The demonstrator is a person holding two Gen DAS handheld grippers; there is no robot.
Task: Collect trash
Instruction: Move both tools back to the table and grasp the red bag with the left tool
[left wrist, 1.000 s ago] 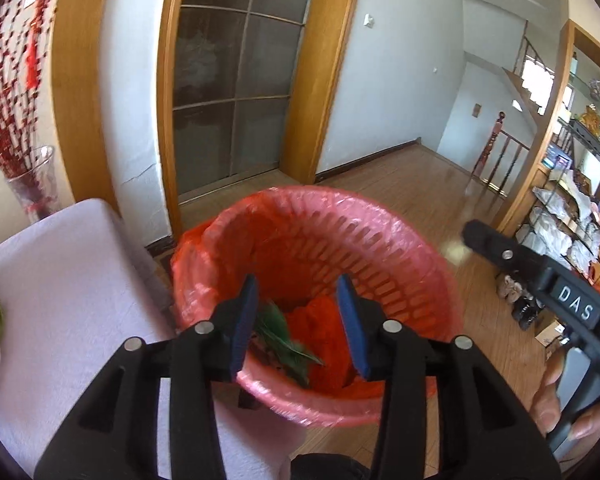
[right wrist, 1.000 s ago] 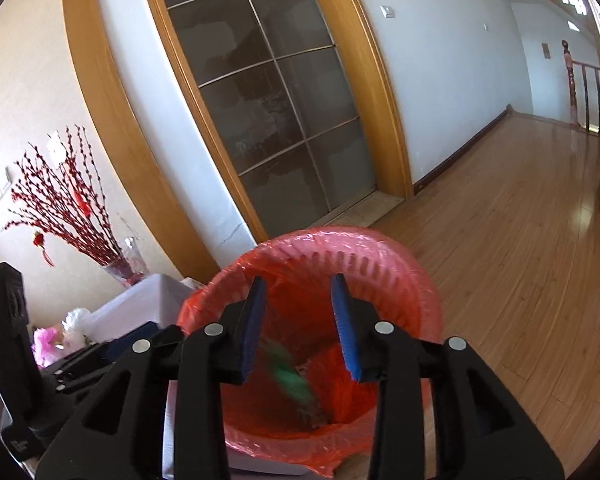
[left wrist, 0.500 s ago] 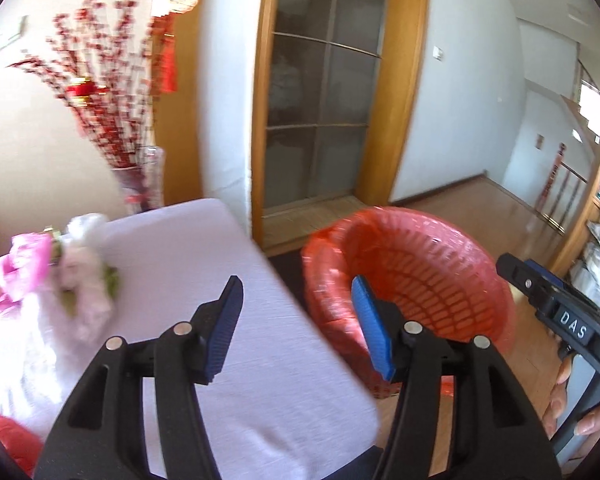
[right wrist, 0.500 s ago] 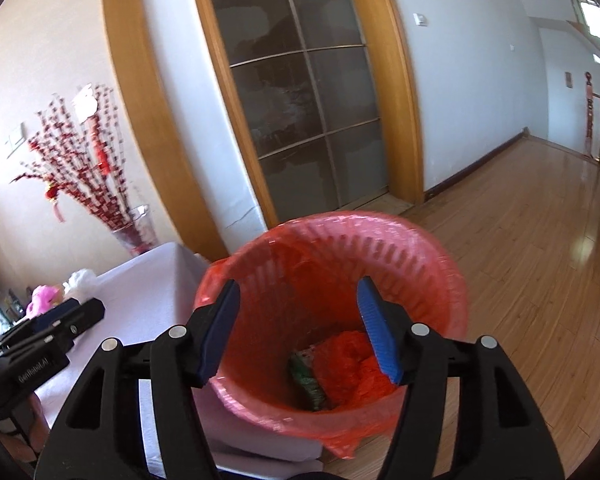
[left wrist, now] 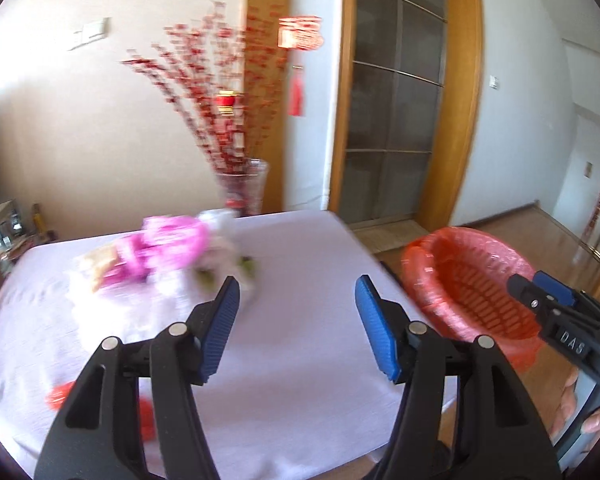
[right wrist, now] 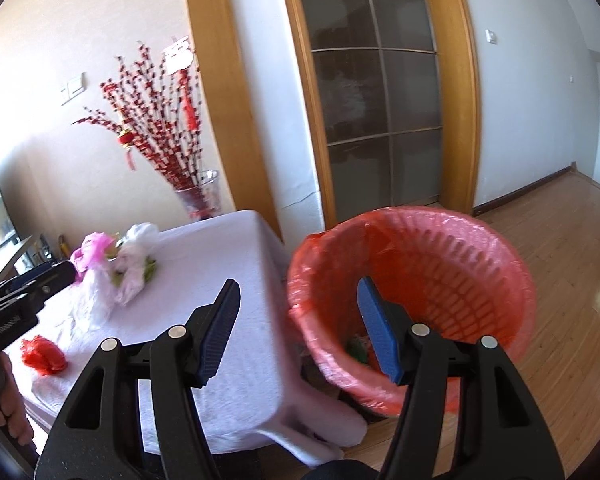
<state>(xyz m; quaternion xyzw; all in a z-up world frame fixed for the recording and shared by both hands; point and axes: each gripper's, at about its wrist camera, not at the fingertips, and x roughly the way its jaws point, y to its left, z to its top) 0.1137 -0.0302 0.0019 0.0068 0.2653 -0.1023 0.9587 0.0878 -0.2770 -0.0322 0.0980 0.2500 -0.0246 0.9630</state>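
1. the trash left to collect lies on the counter (right wrist: 235,280): a crumpled pink plastic bag (left wrist: 167,244), a white plastic bag (right wrist: 137,256) bunched against it with green scraps showing, and a small red plastic wad (right wrist: 43,354) alone near the counter's near left edge
2. it all looks like thin film, so likely very light, soft and slippery; it should crush flat when pinched and may trail or snag, so a raised fold or the thickest bunch is the best place to bite, not a flat edge
3. the red wad looks compact enough to take whole
4. the left tongs (left wrist: 297,320) stand about half open over bare cloth with nothing between the blue pads; its jaws have just been opening
5. the right tongs (right wrist: 297,320) gape as wide and are empty too, hanging between the counter edge and the bin; they too have just been opening
6. the red trash basket (right wrist: 480,256), lined with a red bag, stands on the wooden floor (right wrist: 560,280) just beside the counter's right corner, with some scraps at its bottom
7. the counter wears a white cloth that could ruck if dragged
8. behind it stand a glass vase (right wrist: 199,196) of red berry branches, a pale wall and a wood-framed glass door (right wrist: 376,92)
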